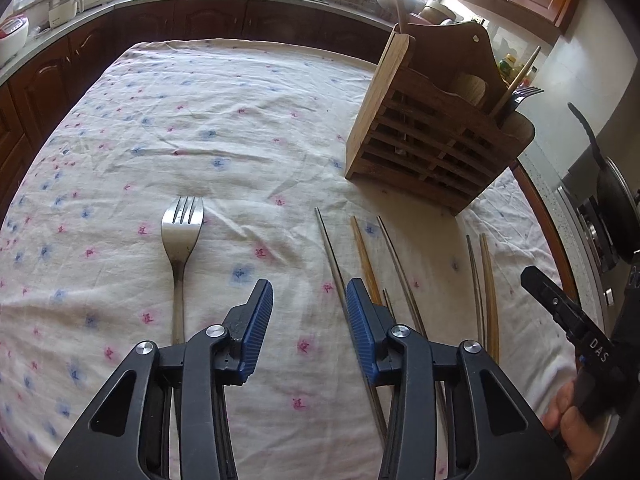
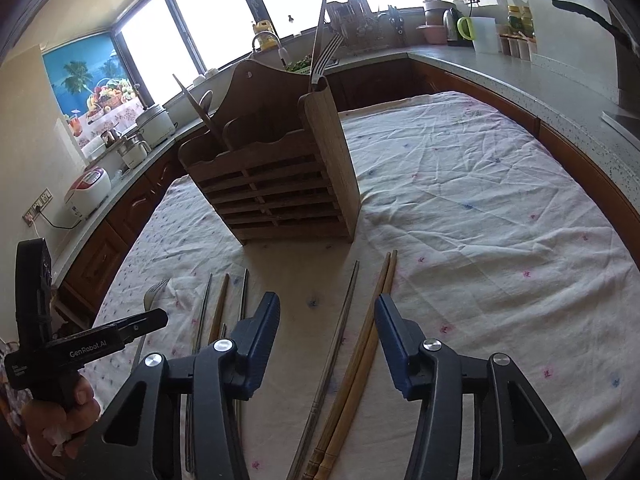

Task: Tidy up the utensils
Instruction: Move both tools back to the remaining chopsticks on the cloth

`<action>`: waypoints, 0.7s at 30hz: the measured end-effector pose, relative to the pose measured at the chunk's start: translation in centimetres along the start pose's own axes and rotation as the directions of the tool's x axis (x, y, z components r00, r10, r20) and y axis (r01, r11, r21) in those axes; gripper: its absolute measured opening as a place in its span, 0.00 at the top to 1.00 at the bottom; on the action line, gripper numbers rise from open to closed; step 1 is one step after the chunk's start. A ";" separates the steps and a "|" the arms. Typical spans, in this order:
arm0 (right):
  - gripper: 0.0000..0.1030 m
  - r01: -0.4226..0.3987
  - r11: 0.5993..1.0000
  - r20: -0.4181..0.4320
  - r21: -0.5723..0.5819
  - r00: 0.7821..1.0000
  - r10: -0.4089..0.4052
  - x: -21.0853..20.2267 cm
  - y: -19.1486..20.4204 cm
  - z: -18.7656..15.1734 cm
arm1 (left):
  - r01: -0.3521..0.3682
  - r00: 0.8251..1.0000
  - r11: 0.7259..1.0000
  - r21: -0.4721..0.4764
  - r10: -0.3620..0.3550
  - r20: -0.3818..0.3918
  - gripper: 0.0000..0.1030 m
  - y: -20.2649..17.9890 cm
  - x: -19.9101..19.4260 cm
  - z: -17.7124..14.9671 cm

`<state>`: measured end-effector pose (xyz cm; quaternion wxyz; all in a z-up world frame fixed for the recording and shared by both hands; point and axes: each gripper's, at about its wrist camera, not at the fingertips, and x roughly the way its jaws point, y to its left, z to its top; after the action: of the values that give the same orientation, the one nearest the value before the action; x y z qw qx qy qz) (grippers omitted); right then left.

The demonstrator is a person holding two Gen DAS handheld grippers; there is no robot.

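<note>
A steel fork (image 1: pixel 182 224) lies on the flowered tablecloth (image 1: pixel 200 120), handle toward me, left of my left gripper (image 1: pixel 309 292). That gripper is open over bare cloth, its right finger over a metal chopstick (image 1: pixel 332 252) lying beside a wooden chopstick (image 1: pixel 364 256). My right gripper (image 2: pixel 327 304) is open above a metal chopstick (image 2: pixel 340 320) and a wooden pair (image 2: pixel 374 316), which lie between its fingers untouched. The slatted wooden utensil holder (image 2: pixel 280 184) stands upright just beyond, with a fork (image 2: pixel 326 56) and sticks in it.
More chopsticks (image 2: pixel 218 308) lie left of the right gripper. A dark-cabinet counter (image 1: pixel 160 16) with rice cookers (image 2: pixel 86 190) wraps around the table. A black pan (image 1: pixel 616 200) sits at the right edge, a kettle (image 2: pixel 454 26) at the back counter.
</note>
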<state>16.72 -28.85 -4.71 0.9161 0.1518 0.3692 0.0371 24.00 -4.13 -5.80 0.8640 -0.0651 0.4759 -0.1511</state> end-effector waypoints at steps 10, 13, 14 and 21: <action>0.59 0.016 1.000 -0.105 -0.010 0.994 -0.017 4.8 -0.2 0.5 | -0.004 0.999 1.000 0.013 0.004 -0.052 0.72 -0.5 3.0 1.8; 0.64 0.033 0.999 -0.125 -0.018 0.992 -0.035 5.9 -0.1 0.8 | -0.008 0.998 1.000 0.026 0.009 -0.068 0.74 -0.8 3.9 2.5; 0.68 0.041 0.999 -0.129 -0.023 0.991 -0.044 6.3 -0.2 0.9 | -0.011 0.997 0.999 0.032 0.013 -0.074 0.75 -0.9 4.3 2.7; 0.87 0.117 0.986 -0.114 -0.116 0.985 -0.130 7.2 0.7 1.1 | -0.057 0.995 0.992 0.111 0.065 -0.072 0.89 -2.8 5.6 2.7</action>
<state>22.73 -27.18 -8.49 0.8994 0.0759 0.4304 0.0093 28.56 -8.65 -8.13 0.8519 0.0025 0.5009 -0.1526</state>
